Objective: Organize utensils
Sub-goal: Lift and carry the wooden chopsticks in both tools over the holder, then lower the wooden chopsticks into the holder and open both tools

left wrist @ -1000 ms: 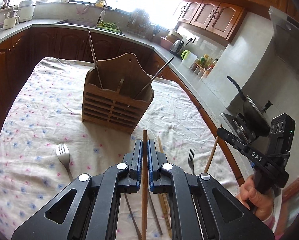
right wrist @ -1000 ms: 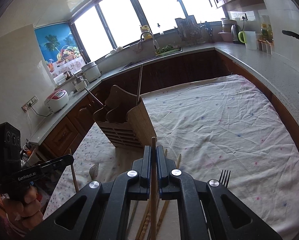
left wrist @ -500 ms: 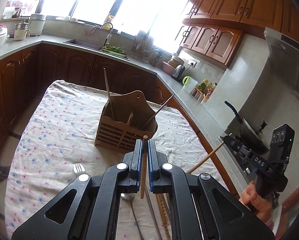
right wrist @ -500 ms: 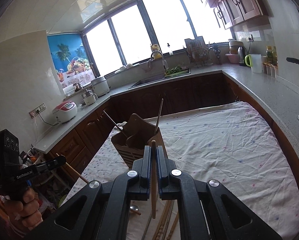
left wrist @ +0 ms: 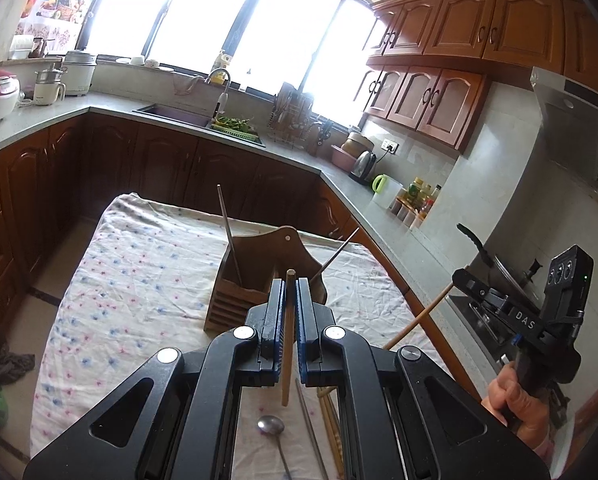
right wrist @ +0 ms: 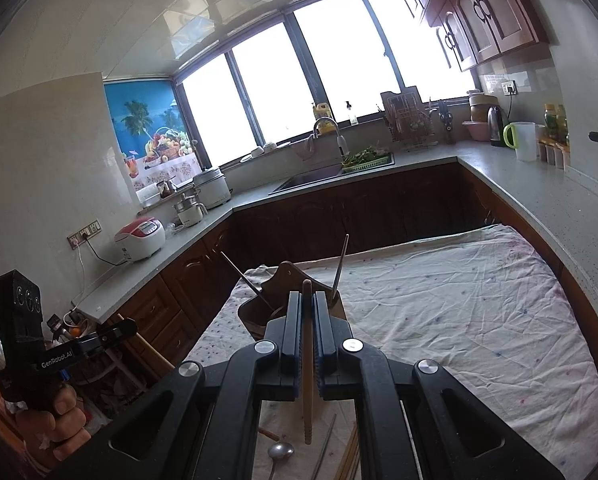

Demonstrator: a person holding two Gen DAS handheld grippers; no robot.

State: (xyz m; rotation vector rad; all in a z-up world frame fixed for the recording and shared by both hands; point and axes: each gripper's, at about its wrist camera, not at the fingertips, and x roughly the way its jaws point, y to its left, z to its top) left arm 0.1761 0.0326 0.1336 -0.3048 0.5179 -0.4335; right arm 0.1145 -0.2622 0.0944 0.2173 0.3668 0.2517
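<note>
My left gripper [left wrist: 287,285] is shut on a wooden chopstick [left wrist: 286,360] and holds it upright above the table. My right gripper [right wrist: 307,298] is shut on another wooden chopstick [right wrist: 307,392], also lifted; it shows at the right of the left wrist view [left wrist: 419,314]. A wooden utensil holder [left wrist: 255,280] stands on the table beyond both grippers, with two thin metal chopsticks leaning in it; it shows in the right wrist view too [right wrist: 275,308]. A spoon [left wrist: 271,426] and several chopsticks [left wrist: 331,420] lie on the cloth below.
The table wears a white flowered cloth [left wrist: 139,280]. Dark cabinets and a grey counter [right wrist: 539,200] ring it, with a sink [left wrist: 179,114], a rice cooker [right wrist: 141,238] and a kettle [left wrist: 363,166]. A pan [left wrist: 499,268] sits on the stove at the right.
Both grippers have risen well above the table, each carrying its chopstick. The holder and the forks on the cloth have dropped lower in view or out of it.
</note>
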